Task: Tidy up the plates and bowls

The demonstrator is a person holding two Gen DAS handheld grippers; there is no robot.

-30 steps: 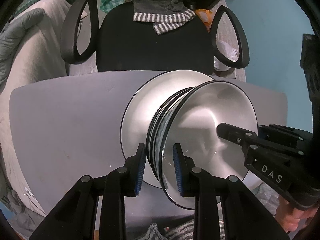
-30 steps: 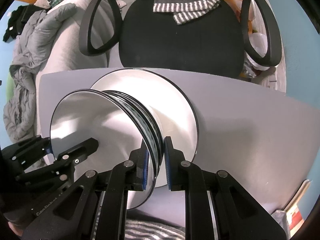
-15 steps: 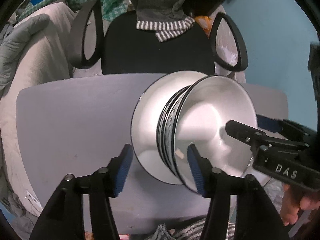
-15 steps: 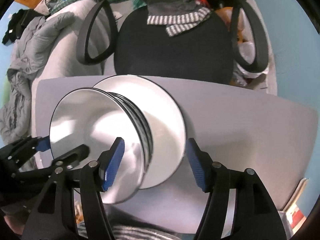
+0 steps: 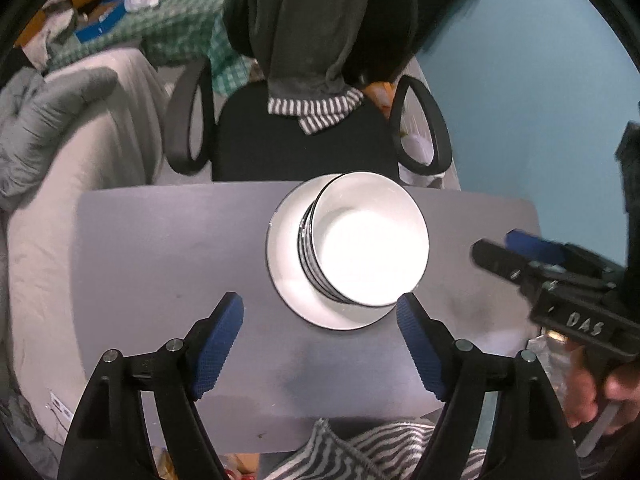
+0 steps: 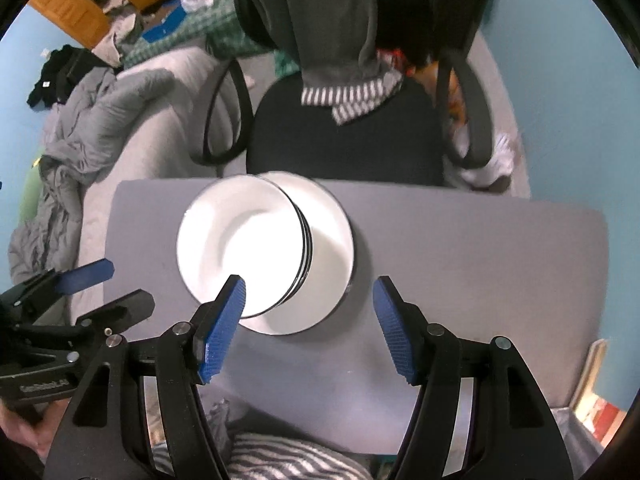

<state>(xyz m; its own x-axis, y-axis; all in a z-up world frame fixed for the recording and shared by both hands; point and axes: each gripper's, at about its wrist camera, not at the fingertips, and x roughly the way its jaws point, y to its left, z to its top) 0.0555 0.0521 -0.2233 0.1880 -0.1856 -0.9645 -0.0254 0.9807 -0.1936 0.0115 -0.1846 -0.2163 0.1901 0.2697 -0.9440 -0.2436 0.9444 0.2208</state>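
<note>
A stack of white bowls with black rims (image 5: 368, 248) stands on a larger white plate (image 5: 286, 280) on the grey table (image 5: 160, 260). My left gripper (image 5: 320, 304) hangs above the stack's near side. Its jaws are opening and nothing is between the blue pads. In the right wrist view the bowls (image 6: 240, 240) and plate (image 6: 332, 240) lie below my right gripper (image 6: 309, 284), open and holding nothing. Each gripper shows in the other's view: the right one (image 5: 504, 246) at the right, the left one (image 6: 120, 286) at the left.
A black office chair (image 5: 300, 148) with a grey garment and striped cuff over its back stands behind the table. A bed with grey bedding (image 5: 60, 128) lies to the left. Striped fabric (image 5: 360, 452) shows under the table's near edge. A teal wall is at the right.
Both grippers let go of the bowl stack's rims, opened wide and rose away. The stack now looks smaller and sits alone on the plate.
</note>
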